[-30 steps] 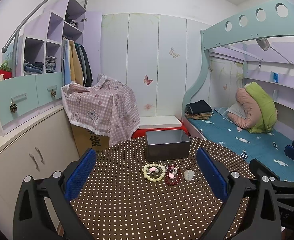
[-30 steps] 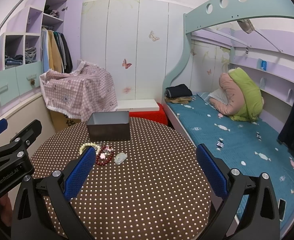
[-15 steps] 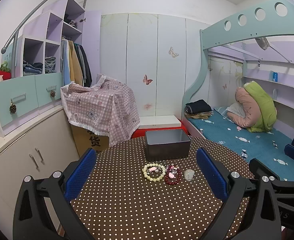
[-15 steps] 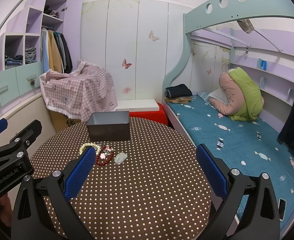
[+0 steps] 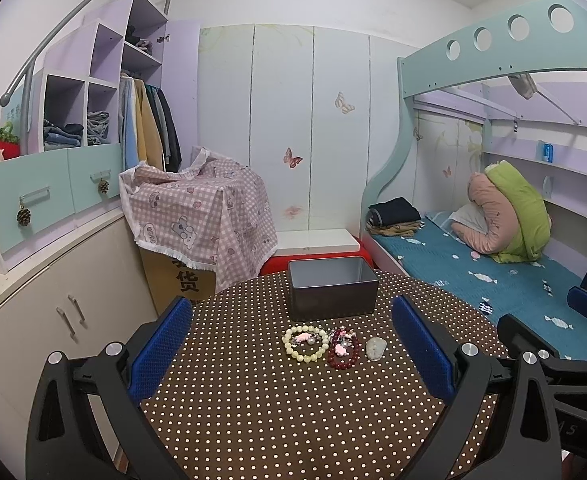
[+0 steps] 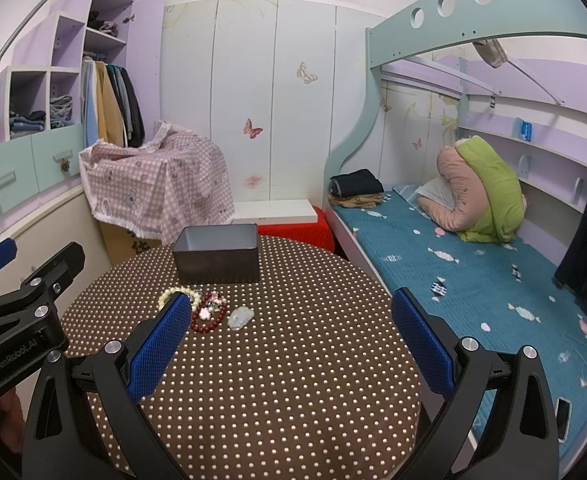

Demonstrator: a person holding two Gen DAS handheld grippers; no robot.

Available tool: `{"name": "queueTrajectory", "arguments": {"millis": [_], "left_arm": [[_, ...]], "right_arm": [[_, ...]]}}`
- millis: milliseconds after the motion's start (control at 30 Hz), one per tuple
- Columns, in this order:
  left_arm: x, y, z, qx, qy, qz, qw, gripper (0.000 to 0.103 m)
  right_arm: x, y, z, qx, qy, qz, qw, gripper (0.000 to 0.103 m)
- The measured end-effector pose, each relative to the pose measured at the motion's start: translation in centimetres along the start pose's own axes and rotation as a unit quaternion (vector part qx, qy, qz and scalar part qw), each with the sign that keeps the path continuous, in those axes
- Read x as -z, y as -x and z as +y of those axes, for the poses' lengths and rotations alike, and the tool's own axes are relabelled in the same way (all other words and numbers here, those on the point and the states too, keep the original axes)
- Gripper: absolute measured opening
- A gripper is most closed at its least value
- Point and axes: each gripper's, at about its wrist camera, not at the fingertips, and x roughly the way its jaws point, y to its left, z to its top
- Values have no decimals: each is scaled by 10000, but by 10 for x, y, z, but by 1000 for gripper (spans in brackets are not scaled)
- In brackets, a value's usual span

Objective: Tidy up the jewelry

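Observation:
On the round dotted brown table (image 5: 253, 412) lie a pale cream bead bracelet (image 5: 305, 343), a dark red bead bracelet (image 5: 343, 350) and a pale jade pendant (image 5: 375, 349), in a row. A grey open box (image 5: 332, 294) stands just behind them. My left gripper (image 5: 291, 354) is open and empty, hovering near the jewelry. My right gripper (image 6: 289, 350) is open and empty, to the right of the red bracelet (image 6: 208, 317), the pendant (image 6: 240, 317) and the cream bracelet (image 6: 175, 294); its left finger hides part of the cream bracelet. The box (image 6: 216, 254) stands behind.
A bunk bed with a teal sheet (image 6: 473, 272) runs along the right of the table. A box draped in pink checked cloth (image 5: 201, 220) and a cabinet (image 5: 33, 320) stand to the left. A red stool with a white board (image 5: 317, 242) sits behind the table.

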Motion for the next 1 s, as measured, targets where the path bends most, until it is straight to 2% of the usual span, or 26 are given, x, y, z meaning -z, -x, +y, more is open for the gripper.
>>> {"name": "queueTrajectory", "arguments": {"millis": [1000], "left_arm": [[0, -8, -1, 11, -52, 102, 9999, 96]], "right_arm": [[-6, -7, 0, -2, -6, 35, 10000, 97]]}}
